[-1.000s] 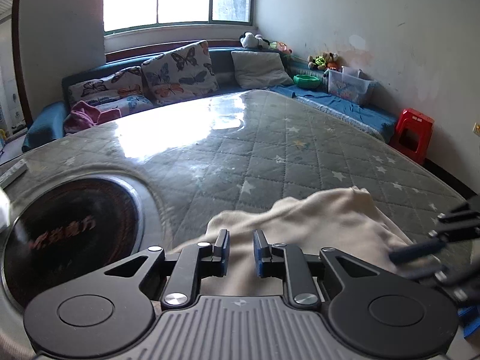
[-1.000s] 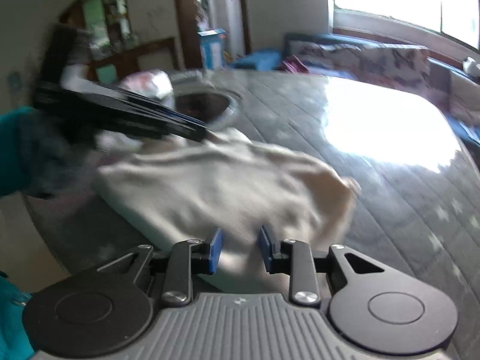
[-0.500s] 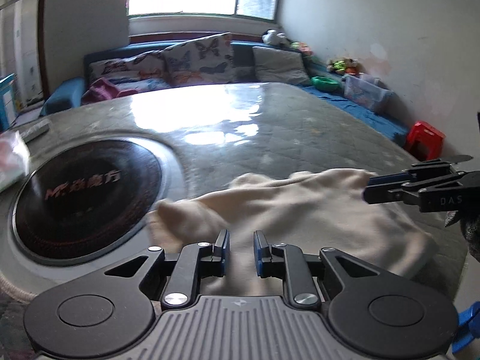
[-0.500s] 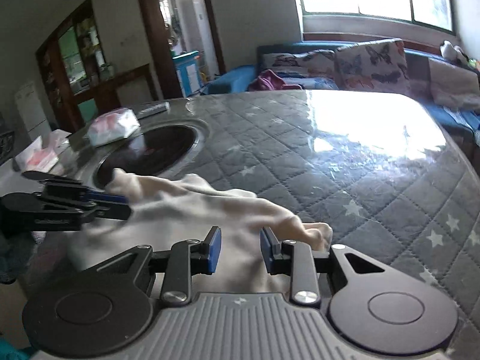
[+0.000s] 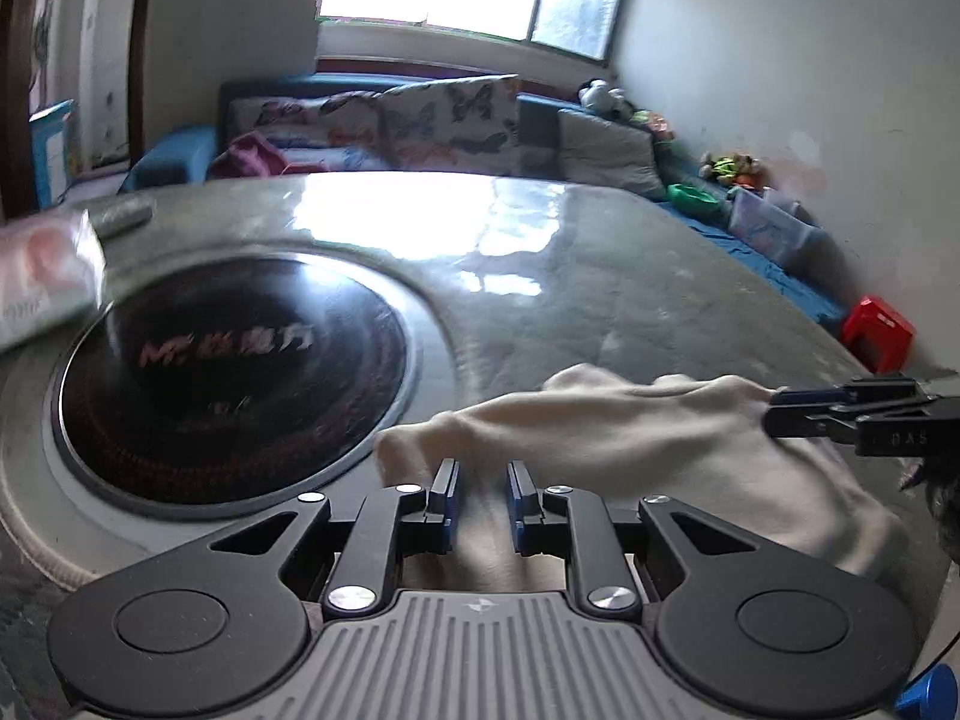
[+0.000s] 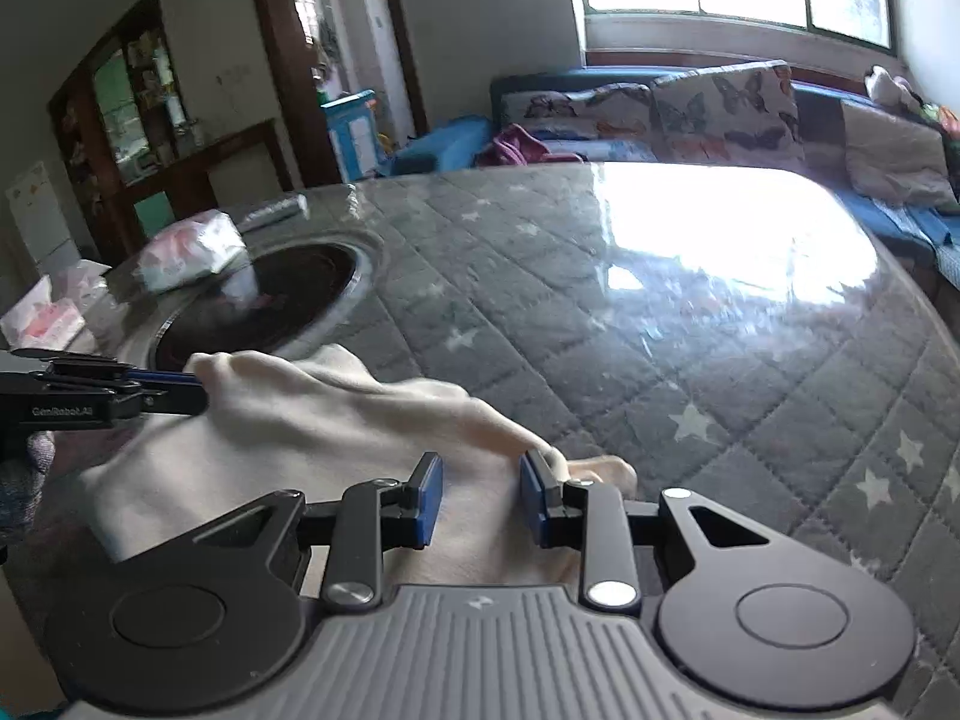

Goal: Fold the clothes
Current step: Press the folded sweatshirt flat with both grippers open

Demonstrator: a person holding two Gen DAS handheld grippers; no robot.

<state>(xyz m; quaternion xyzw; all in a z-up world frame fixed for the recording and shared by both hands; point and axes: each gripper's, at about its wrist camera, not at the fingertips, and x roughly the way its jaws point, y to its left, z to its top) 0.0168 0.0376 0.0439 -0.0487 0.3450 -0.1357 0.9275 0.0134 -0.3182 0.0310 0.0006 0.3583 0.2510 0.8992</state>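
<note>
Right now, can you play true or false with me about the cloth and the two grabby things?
1. The cloth is cream coloured. True.
2. The cloth lies on a bare wooden floor. False: it lies on a grey quilted table cover with stars.
3. A round black cooker plate is set into the table beside the cloth. True.
4. The left gripper and the right gripper both reach over the cloth. True.
5. The stool by the wall is green. False: it is red.
6. The sofa cushions show dinosaurs. False: they show butterflies.
</note>
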